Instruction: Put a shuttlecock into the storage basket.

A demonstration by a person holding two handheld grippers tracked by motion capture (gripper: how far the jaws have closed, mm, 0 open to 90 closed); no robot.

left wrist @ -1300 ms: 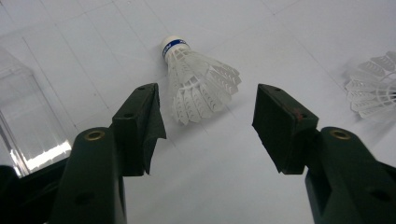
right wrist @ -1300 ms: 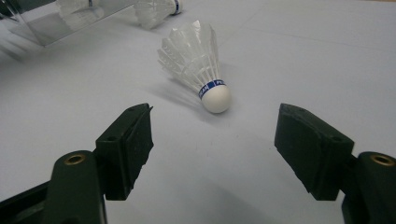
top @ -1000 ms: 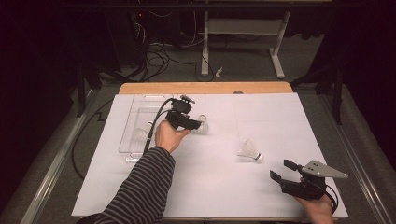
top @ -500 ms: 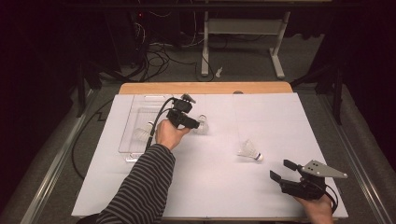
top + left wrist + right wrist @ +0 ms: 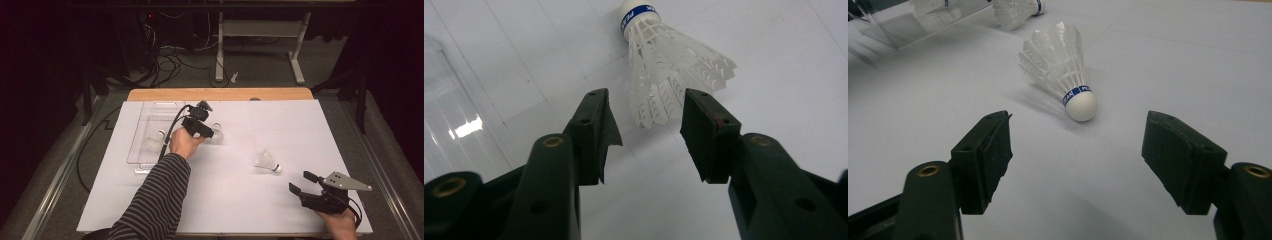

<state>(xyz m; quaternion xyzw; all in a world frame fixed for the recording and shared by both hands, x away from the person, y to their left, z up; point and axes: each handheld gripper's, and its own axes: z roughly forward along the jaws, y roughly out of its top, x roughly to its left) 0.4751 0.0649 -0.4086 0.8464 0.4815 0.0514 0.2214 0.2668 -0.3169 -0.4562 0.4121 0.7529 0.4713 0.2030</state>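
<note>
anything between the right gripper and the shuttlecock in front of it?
Nothing: bare white sheet between the open right gripper and the shuttlecock, clearest in the right gripper view; the high view agrees.

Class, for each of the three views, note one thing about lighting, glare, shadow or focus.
High view: the white table cover is brightly lit while the room beyond is nearly black. Left gripper view: glare streaks on the clear tray, and the left tool looks soft up close. Right gripper view: the shuttlecock casts a soft shadow, sharper than the right tool.
</note>
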